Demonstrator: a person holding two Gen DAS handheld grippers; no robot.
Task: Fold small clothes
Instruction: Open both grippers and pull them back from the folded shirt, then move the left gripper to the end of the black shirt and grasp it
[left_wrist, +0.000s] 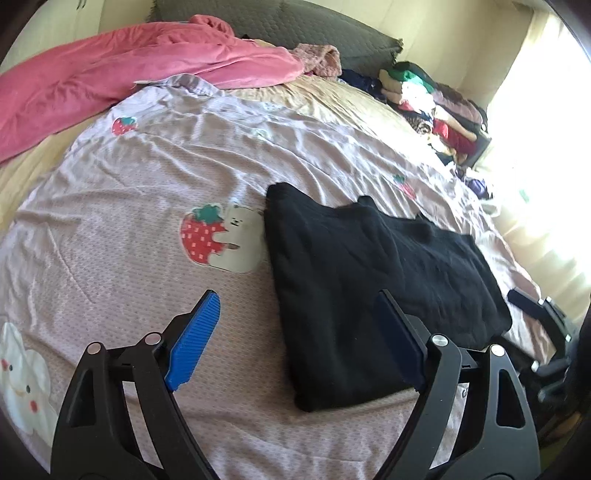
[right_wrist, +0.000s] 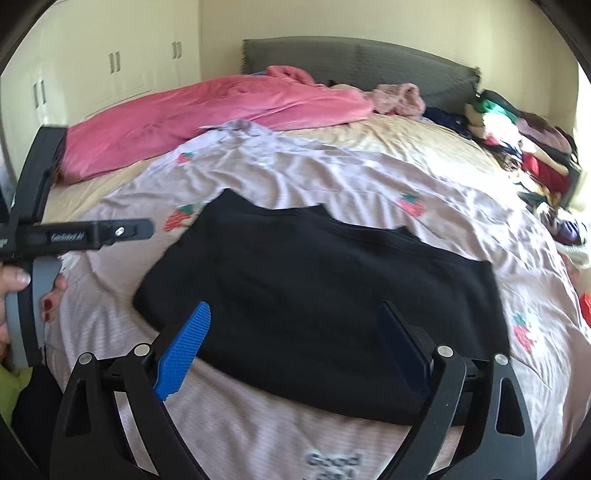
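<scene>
A black garment (left_wrist: 369, 280) lies flat on the pink strawberry-print sheet (left_wrist: 129, 206), folded into a rough rectangle. It also shows in the right wrist view (right_wrist: 314, 288). My left gripper (left_wrist: 295, 314) is open and empty, hovering over the garment's near left edge. My right gripper (right_wrist: 295, 325) is open and empty, hovering over the garment's near edge. The left gripper's body (right_wrist: 74, 232) shows at the left of the right wrist view, held by a hand. Part of the right gripper (left_wrist: 543, 314) shows at the right of the left wrist view.
A pink blanket (left_wrist: 129, 74) lies bunched along the far side of the bed. A pile of mixed clothes (left_wrist: 436, 107) sits at the far right by a bright window. A grey headboard (right_wrist: 362, 62) and cream wardrobe doors (right_wrist: 118, 66) stand behind.
</scene>
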